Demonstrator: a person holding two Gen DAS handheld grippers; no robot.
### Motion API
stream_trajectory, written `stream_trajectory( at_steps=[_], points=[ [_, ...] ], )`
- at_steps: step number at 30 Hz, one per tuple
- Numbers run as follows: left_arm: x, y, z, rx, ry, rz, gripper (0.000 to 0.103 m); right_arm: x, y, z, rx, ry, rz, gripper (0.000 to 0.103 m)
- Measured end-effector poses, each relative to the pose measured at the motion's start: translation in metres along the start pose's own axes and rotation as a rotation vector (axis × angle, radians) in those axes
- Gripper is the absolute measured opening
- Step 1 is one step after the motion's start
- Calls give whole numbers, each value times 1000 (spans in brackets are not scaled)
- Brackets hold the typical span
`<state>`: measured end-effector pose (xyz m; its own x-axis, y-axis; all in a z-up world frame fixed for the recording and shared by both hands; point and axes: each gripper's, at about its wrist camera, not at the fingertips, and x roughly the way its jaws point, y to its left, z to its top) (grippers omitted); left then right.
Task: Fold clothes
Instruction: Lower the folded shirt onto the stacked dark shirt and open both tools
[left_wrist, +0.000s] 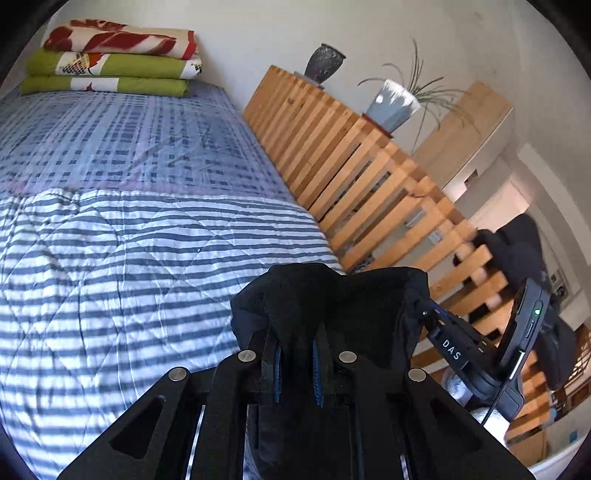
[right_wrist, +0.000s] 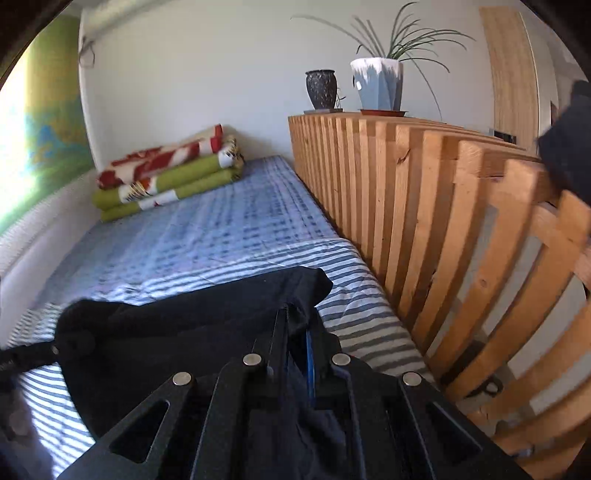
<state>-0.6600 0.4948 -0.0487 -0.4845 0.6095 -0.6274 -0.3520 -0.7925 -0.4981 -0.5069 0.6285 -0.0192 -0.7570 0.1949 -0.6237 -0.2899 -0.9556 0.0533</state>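
Observation:
A black garment (left_wrist: 332, 295) hangs bunched over my left gripper (left_wrist: 297, 354), whose fingers are shut on its cloth above the striped quilt (left_wrist: 110, 277). The right gripper's body (left_wrist: 509, 350) shows to the right of it in this view. In the right wrist view the same black garment (right_wrist: 166, 332) stretches leftward from my right gripper (right_wrist: 295, 332), which is shut on an edge of it. The cloth covers both grippers' fingertips. The garment is held up off the bed between the two grippers.
The bed carries a blue checked sheet (right_wrist: 221, 221) and folded blankets (right_wrist: 166, 173) at its far end. A wooden slatted rail (right_wrist: 424, 221) runs along the right, with a dark vase (right_wrist: 320, 90) and a potted plant (right_wrist: 378, 85) on top. Dark clothing (left_wrist: 517, 247) hangs over the rail.

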Motion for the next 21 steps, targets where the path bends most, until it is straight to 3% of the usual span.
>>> stream_trajectory(
  at_steps=[1, 3, 4, 6, 7, 9, 12, 14, 17, 19, 21],
  points=[
    [8, 6, 4, -2, 5, 21, 20, 11, -1, 0, -19, 25, -23, 9],
    [19, 17, 14, -25, 12, 64, 39, 30, -8, 3, -40, 97, -120, 20],
    [15, 23, 17, -46, -15, 70, 40, 32, -16, 4, -16, 117, -160, 26],
    [4, 32, 20, -53, -77, 61, 54, 20, -29, 6, 51, 86, -163, 26],
    [-1, 34, 19, -47, -97, 51, 54, 10, -32, 6, 74, 53, -158, 26],
    [-2, 32, 12, -9, -83, 0, 54, -9, -29, 6, 81, 9, -49, 26],
    [16, 18, -6, 59, -19, -59, 53, -16, -6, -4, 12, 50, 88, 26],
    [35, 7, -20, 83, 45, -95, 53, -8, 11, -13, -62, 105, 116, 26],
    [66, -2, -46, 77, 124, -118, 53, 17, 17, -26, -116, 167, 12, 26],
    [90, -12, -69, 110, 204, -90, 53, 48, -2, -46, -98, 277, -141, 28],
    [103, -19, -84, 147, 229, -55, 53, 51, -19, -58, -77, 259, -188, 42]
  ],
)
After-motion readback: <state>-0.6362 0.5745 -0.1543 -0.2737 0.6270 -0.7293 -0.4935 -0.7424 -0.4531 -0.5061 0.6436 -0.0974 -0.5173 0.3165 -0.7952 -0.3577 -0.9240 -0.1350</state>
